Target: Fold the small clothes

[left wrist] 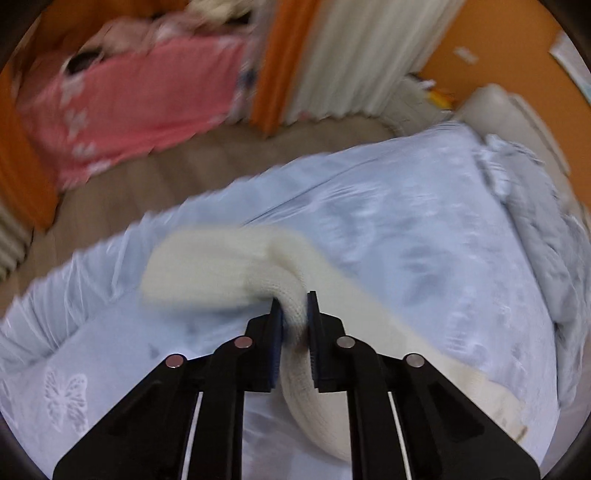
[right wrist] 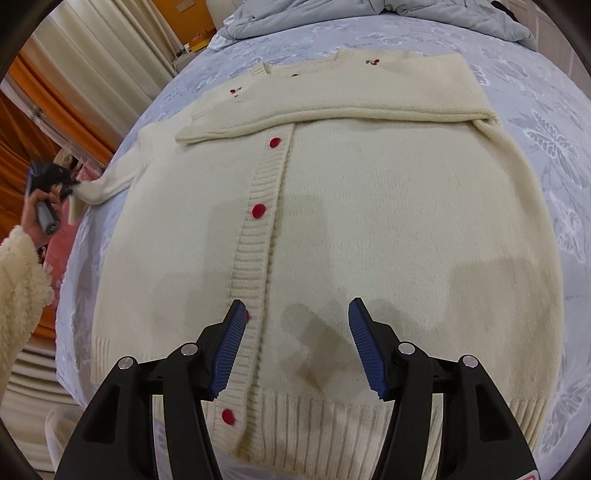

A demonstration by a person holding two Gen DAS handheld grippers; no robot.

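Note:
A cream knit cardigan (right wrist: pixel 369 206) with red buttons lies front up on the pale blue bedspread (right wrist: pixel 546 147). Its right sleeve is folded across the chest (right wrist: pixel 332 99). Its left sleeve (right wrist: pixel 107 182) stretches out to the left, lifted at the cuff. My left gripper (left wrist: pixel 293 314) is shut on that sleeve (left wrist: pixel 221 266) near the cuff; it also shows in the right wrist view (right wrist: pixel 70 186), small at the left edge. My right gripper (right wrist: pixel 297 317) is open and empty, above the cardigan's lower front next to the button band.
A crumpled grey-blue quilt (right wrist: pixel 369 14) lies at the head of the bed. A pink patterned cloth (left wrist: pixel 129 107) hangs over orange furniture beyond the bed's left edge. Pale curtains (left wrist: pixel 351 55) and wood floor (left wrist: pixel 166 173) are beside the bed.

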